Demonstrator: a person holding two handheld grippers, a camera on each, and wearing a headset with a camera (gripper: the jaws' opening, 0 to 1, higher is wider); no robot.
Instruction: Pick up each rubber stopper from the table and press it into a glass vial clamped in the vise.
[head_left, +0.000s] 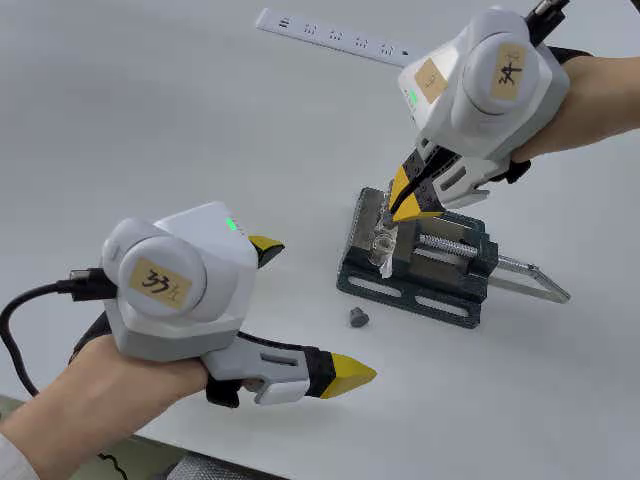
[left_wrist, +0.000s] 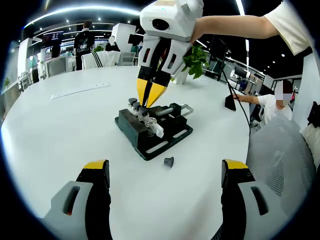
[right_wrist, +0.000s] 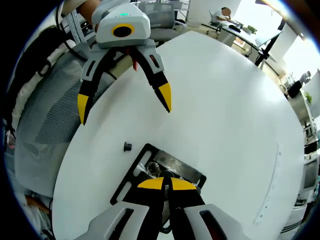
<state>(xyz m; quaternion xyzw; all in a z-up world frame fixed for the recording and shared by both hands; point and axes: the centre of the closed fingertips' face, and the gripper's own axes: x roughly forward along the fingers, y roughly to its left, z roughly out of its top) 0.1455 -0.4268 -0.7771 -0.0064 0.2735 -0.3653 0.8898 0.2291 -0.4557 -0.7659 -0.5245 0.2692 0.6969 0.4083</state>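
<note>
A dark bench vise (head_left: 452, 262) (left_wrist: 170, 137) (right_wrist: 129, 186) stands on the white table and clamps a small glass vial (head_left: 383, 245) (left_wrist: 148, 118). My right gripper (head_left: 402, 210) (left_wrist: 150, 98) (right_wrist: 165, 184) hovers just over the vial, jaws shut; I cannot tell if anything is pinched between the tips. One grey rubber stopper (head_left: 358, 318) (left_wrist: 169, 161) (right_wrist: 127, 146) lies loose on the table in front of the vise. My left gripper (head_left: 312, 310) (left_wrist: 165, 172) (right_wrist: 124, 102) is open, low and empty, a short way left of that stopper.
A white power strip (head_left: 330, 35) (left_wrist: 80, 91) lies at the far side of the table. The vise's handle bar (head_left: 535, 282) sticks out to its right. A mesh chair (left_wrist: 285, 165) stands beside the table, and people sit at desks beyond.
</note>
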